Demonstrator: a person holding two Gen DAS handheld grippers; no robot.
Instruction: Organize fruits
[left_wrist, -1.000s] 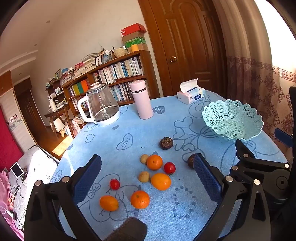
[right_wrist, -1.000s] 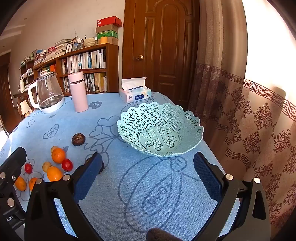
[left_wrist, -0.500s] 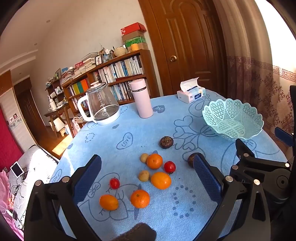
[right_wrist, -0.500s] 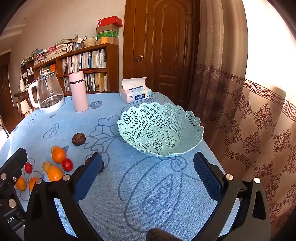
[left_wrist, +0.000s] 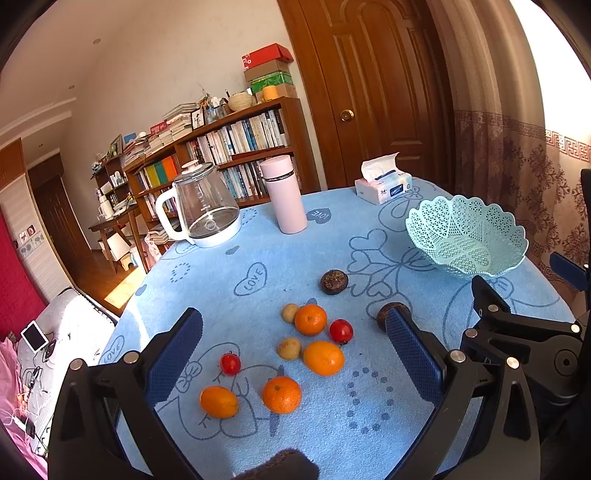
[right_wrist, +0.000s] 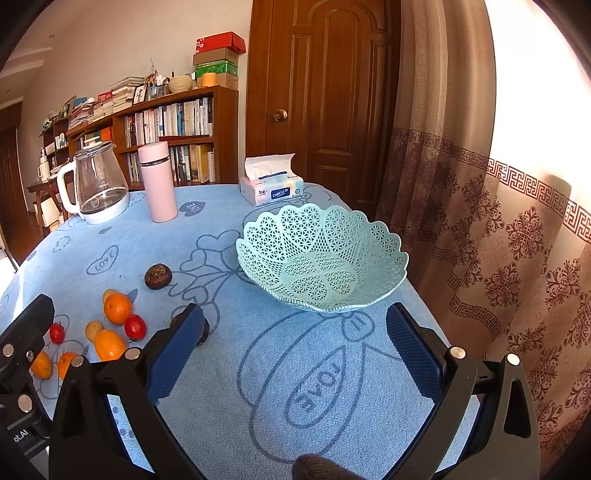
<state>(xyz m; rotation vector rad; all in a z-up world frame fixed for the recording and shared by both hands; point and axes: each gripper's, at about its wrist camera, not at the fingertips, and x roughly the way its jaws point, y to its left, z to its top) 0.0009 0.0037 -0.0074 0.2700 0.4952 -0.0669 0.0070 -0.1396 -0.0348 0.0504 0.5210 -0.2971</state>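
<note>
Several oranges (left_wrist: 310, 319), small red fruits (left_wrist: 341, 331) and small tan fruits (left_wrist: 289, 348) lie loose on the blue tablecloth (left_wrist: 229, 273). Two dark brown fruits sit further right, one (left_wrist: 334, 281) in the open, the other (left_wrist: 387, 314) half hidden behind my left finger. My left gripper (left_wrist: 293, 354) hovers open above the fruit cluster, holding nothing. The pale green lattice basket (right_wrist: 321, 258) stands empty at the right. Just short of it, my right gripper (right_wrist: 295, 347) hangs open over bare cloth.
At the back of the table stand a glass kettle (left_wrist: 203, 206), a pink flask (left_wrist: 284, 199) and a tissue box (left_wrist: 384, 184). A bookshelf (left_wrist: 221, 147), a wooden door (right_wrist: 325, 92) and a patterned curtain (right_wrist: 480, 221) surround the table.
Both views have shifted only slightly; the fruits and basket have not moved and both grippers stay open.
</note>
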